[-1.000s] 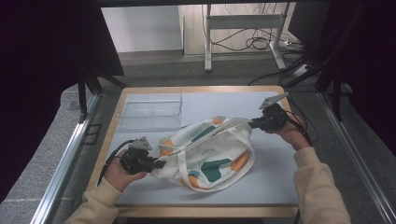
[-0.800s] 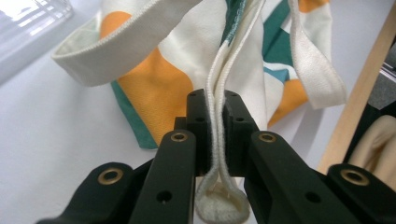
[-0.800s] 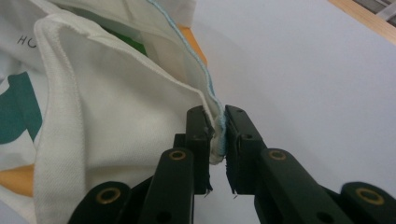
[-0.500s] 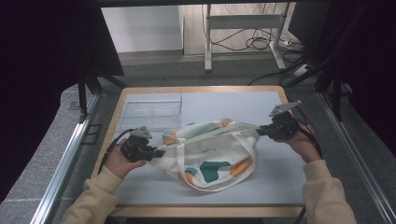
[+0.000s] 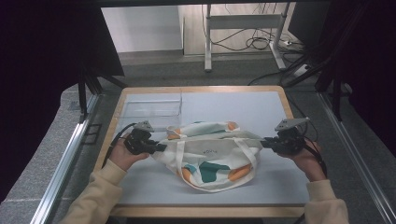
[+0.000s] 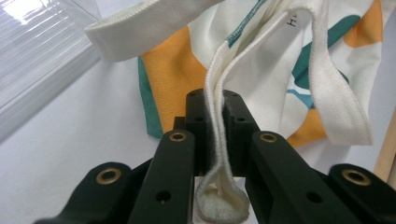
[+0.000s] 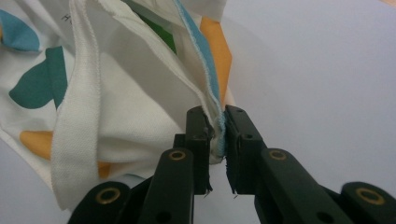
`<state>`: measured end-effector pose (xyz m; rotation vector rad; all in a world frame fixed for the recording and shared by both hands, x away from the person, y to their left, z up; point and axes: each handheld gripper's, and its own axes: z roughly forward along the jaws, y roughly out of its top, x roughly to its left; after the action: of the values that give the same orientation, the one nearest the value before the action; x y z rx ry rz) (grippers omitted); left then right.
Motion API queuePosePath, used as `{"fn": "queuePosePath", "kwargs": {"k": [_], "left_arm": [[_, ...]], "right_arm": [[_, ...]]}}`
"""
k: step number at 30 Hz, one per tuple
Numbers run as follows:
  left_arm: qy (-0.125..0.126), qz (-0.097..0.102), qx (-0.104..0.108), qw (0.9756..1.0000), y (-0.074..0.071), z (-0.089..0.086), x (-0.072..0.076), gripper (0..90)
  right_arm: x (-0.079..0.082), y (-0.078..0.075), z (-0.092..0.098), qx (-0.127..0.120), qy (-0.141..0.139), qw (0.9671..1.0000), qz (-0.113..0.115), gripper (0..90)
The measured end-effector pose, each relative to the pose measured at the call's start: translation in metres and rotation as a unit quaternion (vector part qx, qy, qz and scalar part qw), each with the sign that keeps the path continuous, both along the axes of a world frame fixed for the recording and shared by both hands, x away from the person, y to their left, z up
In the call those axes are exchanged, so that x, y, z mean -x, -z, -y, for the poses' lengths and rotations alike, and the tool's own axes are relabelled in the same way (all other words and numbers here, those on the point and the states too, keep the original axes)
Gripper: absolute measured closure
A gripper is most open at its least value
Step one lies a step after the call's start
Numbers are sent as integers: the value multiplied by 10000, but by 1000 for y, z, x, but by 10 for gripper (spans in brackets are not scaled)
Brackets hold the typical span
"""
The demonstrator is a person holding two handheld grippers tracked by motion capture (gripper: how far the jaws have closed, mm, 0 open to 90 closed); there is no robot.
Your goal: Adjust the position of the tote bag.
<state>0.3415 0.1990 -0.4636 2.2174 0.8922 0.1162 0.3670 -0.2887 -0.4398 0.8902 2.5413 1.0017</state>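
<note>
Nearest the bottom of the high view, the person's forearms came in from the lower corners, each hand carrying a tool. The left tool, at centre left, had its jaws clamped on a folded edge of the tote bag; in the left gripper view the white seam ran pinched between the two black jaws. The right tool, at centre right, was closed the same way on the bag's opposite edge, a blue-trimmed hem nipped between its jaws. Compared with a second before, both hands had drawn apart and towards the lower part of the frame, so the bag, earlier bunched and slanted, now lay stretched almost level across the middle of the grey tabletop, its top edge taut between the two grips and its handle strap draped loosely over the printed front. That suggested the spreading step was well along, with the lower bulge yet to be smoothed flat. Farther back, in the upper left of the tabletop, a clear plastic tray stood untouched, well apart from the bag.
</note>
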Motion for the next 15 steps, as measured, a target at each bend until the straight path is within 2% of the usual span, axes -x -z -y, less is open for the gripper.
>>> {"fn": "queuePosePath", "kwargs": {"k": [6,10,13,15], "left_arm": [[-90,-32,22,10000,-2,3,-9,835],[-89,-16,-4,10000,-1,5,-7,836],[-72,-50,128,9999,-1,2,-2,832],[-73,-49,144,9999,-1,2,0,827]], "right_arm": [[6,-2,7,-167,-48,9998,-70,795],[10,-1,8,-116,-90,9998,-99,794],[7,2,9,-156,-87,9998,-122,791],[6,4,9,-153,-94,9998,-112,786]]}}
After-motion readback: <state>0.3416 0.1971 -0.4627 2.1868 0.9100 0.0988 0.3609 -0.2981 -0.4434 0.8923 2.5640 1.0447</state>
